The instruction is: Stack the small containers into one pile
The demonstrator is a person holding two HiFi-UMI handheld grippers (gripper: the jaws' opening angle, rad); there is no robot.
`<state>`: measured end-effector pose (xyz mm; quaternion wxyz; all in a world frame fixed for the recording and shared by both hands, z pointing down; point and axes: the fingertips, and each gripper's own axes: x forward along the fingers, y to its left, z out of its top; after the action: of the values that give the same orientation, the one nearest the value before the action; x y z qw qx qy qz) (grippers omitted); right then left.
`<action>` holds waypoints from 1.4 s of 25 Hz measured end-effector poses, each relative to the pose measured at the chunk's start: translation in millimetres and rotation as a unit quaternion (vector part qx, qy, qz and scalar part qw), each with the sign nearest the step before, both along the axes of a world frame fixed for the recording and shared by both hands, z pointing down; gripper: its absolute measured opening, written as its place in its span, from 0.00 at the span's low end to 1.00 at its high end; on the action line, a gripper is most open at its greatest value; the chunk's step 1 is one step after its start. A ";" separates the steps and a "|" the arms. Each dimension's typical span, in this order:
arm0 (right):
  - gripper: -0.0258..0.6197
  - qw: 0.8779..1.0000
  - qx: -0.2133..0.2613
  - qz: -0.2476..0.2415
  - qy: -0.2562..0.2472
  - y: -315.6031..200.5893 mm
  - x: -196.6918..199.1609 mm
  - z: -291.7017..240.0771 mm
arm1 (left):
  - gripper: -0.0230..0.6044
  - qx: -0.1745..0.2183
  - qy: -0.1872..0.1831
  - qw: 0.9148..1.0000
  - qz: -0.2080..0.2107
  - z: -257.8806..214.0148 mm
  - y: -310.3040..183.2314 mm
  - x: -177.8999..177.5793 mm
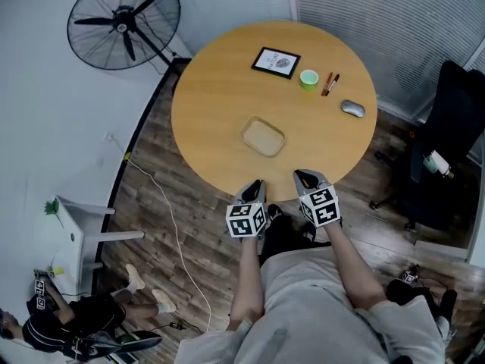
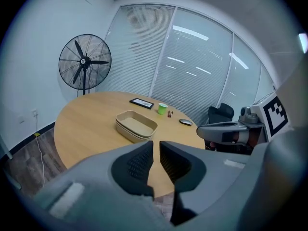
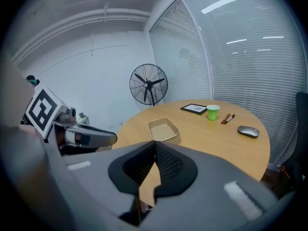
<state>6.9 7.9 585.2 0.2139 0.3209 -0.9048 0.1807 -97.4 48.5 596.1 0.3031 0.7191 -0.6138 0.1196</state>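
Grey jaws wait empty at the near rim, with the beige trays nested mid-table.

Closest to me, the left gripper [image 1: 256, 188] holds its jaws a narrow slit apart with nothing between them. The right gripper [image 1: 307, 179] is pinched closed on nothing. Both hover at the near edge of the round wooden table [image 1: 220, 89]. Further in, the small containers [image 1: 263, 136] sit one inside another as a single pile, well apart from the green cup [image 1: 308, 78] beyond. The stacking looks done, I'd say. To finish well, check that the rims sit level, and nudge only the top one, lightly, if it is skewed.
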 end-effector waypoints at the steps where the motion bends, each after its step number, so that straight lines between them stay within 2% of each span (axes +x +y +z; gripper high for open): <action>1: 0.04 1.000 0.000 0.000 -0.001 0.9 1.2 0.4 | 0.10 0.000 0.001 1.000 0.001 0.9 1.5 1.3; 7: 0.03 1.000 -0.008 -0.006 -0.010 4.4 0.8 4.3 | 0.04 -0.003 -0.005 1.000 -0.003 3.2 8.9 -1.0; 16: 0.03 1.000 -0.015 -0.016 -0.008 9.6 -8.9 7.0 | 0.04 -0.010 -0.011 1.000 -0.018 -1.9 14.9 -22.1; 35: 0.03 1.000 -0.010 -0.018 -0.016 5.2 0.9 1.7 | 0.04 -0.003 -0.016 1.000 -0.010 -7.7 5.7 -10.4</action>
<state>7.8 13.1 587.0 0.2058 0.2996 -0.9118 0.1908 -107.8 54.2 588.4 0.2963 0.7101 -0.6254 0.1300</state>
